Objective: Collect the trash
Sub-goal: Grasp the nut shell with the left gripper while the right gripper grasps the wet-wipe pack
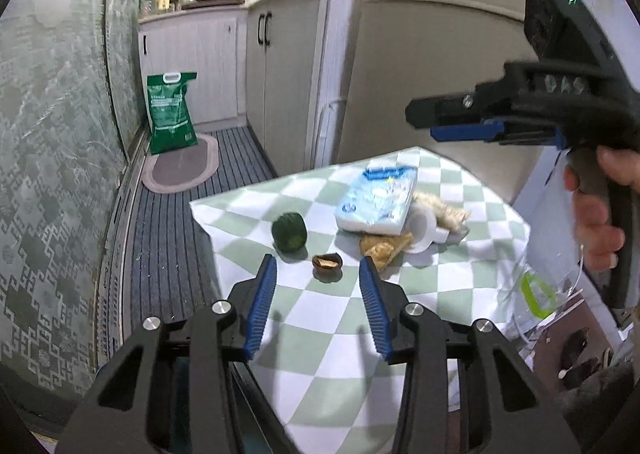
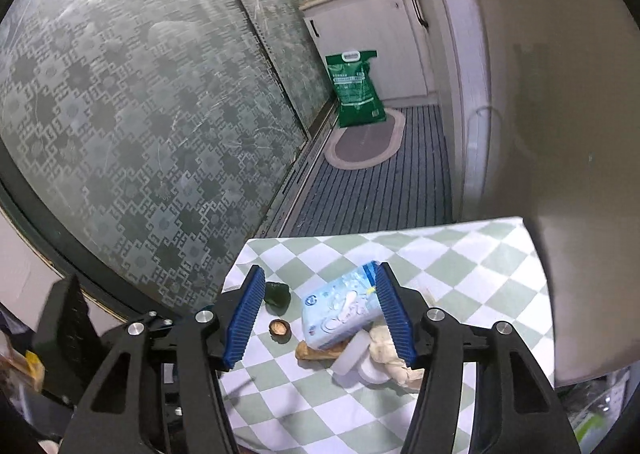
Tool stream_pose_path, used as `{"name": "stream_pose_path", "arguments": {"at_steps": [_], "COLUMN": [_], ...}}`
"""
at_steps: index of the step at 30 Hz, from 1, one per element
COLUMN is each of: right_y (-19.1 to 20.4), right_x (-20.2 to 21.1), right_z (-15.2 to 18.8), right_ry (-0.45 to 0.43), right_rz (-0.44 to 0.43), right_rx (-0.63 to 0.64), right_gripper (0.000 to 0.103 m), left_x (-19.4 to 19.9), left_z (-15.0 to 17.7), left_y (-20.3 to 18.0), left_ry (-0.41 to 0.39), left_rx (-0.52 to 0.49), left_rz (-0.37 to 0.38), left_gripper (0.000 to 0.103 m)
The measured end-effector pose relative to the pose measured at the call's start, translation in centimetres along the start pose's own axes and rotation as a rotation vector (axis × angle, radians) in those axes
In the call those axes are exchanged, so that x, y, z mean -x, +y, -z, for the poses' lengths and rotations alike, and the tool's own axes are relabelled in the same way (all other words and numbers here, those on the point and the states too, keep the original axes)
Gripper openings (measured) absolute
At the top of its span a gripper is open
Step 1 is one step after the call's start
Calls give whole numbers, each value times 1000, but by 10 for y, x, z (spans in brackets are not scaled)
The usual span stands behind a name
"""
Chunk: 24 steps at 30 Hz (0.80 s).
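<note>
Trash lies on a table with a green-and-white checked cloth (image 1: 320, 318): a dark green crumpled lump (image 1: 289, 232), a small brown shell (image 1: 327, 262), a blue-and-white plastic pack (image 1: 378, 200), a brown bread-like scrap (image 1: 386, 246), a white plastic cup on its side (image 1: 424, 232) and a beige crumpled wad (image 1: 440, 210). My left gripper (image 1: 318, 274) is open and empty, just short of the shell. My right gripper (image 2: 320, 286) is open and empty above the pack (image 2: 340, 310). The right gripper also shows in the left wrist view (image 1: 424, 118), held high over the table.
A patterned glass sliding door (image 2: 140, 114) runs along the left. A green sack (image 1: 172, 116) stands on an oval mat (image 1: 182, 168) on the striped floor. White cabinets (image 1: 280, 86) and a beige wall stand behind the table. A clear bag with a green handle (image 1: 538, 292) hangs at the table's right.
</note>
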State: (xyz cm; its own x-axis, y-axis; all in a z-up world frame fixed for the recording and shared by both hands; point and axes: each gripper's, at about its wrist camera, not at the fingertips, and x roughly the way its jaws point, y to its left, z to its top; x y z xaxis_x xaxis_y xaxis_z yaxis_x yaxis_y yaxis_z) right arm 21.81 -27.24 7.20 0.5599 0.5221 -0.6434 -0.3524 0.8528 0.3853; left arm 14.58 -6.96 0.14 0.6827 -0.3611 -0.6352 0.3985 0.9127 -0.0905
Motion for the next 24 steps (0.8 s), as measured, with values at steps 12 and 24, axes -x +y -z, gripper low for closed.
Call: {"name": "stream_pose_path", "arguments": {"at_steps": [12, 24], "right_y": [-22, -49], "right_x": [-11, -26], "right_z": [7, 12], "right_ry": [36, 43], "right_rz": [-33, -88], "right_rx": [-64, -239], "right_gripper": [58, 55], "left_x": [-38, -56], "left_z": [-3, -7], "left_y": [-12, -14], "left_ry": [90, 118], "left_rx": [0, 19], "left_rz": [-85, -128], "left_gripper": [43, 25]}}
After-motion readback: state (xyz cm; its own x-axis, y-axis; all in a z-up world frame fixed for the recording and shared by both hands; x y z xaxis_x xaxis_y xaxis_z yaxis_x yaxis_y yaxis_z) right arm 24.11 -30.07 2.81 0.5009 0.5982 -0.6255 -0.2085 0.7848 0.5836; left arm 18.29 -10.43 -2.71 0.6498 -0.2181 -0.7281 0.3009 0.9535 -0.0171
